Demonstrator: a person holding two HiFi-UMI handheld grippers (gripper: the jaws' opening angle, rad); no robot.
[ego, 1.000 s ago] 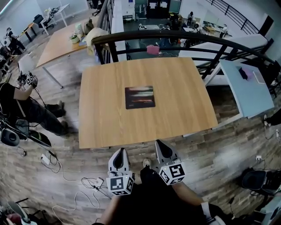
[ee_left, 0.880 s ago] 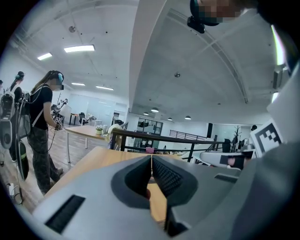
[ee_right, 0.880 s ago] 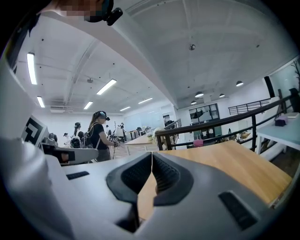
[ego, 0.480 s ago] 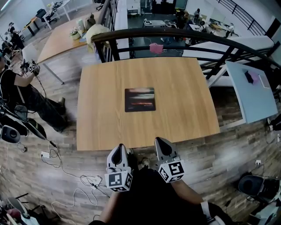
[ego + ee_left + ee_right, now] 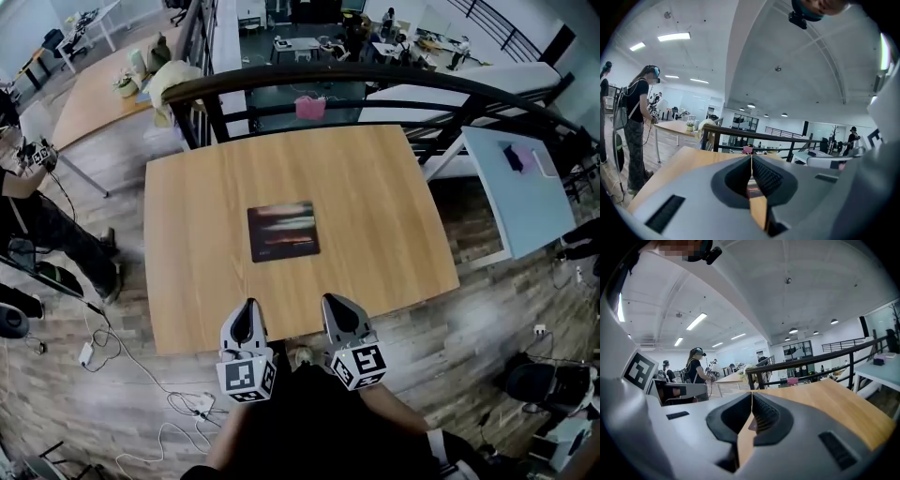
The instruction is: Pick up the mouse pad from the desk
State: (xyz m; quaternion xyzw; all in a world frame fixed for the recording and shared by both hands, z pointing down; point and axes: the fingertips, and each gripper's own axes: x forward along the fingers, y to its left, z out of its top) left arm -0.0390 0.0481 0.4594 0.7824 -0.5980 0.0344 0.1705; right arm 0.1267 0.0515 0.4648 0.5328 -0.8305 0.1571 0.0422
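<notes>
A dark rectangular mouse pad [image 5: 282, 232] with blurred orange and pale streaks lies flat near the middle of the wooden desk [image 5: 375, 197]. Both grippers hover side by side at the desk's near edge, short of the pad and pointing toward it. My left gripper [image 5: 247, 310] is shut and holds nothing. My right gripper [image 5: 337, 305] is likewise shut and empty. In the left gripper view the jaws [image 5: 751, 159] meet in a thin line, with a slice of the pad [image 5: 752, 189] showing behind them. The right gripper view shows its jaws [image 5: 752, 397] closed over the desk top [image 5: 825, 399].
A black curved railing [image 5: 375, 80] runs behind the desk's far edge. A pale blue table [image 5: 520, 192] stands to the right. Another wooden table [image 5: 89, 98] is at the back left. A person [image 5: 37, 216] stands left of the desk, with cables [image 5: 141, 394] on the floor.
The desk and pad have drawn closer and shifted left in the head view. Both grippers have advanced from over the floor to the desk's near edge, still shut.
</notes>
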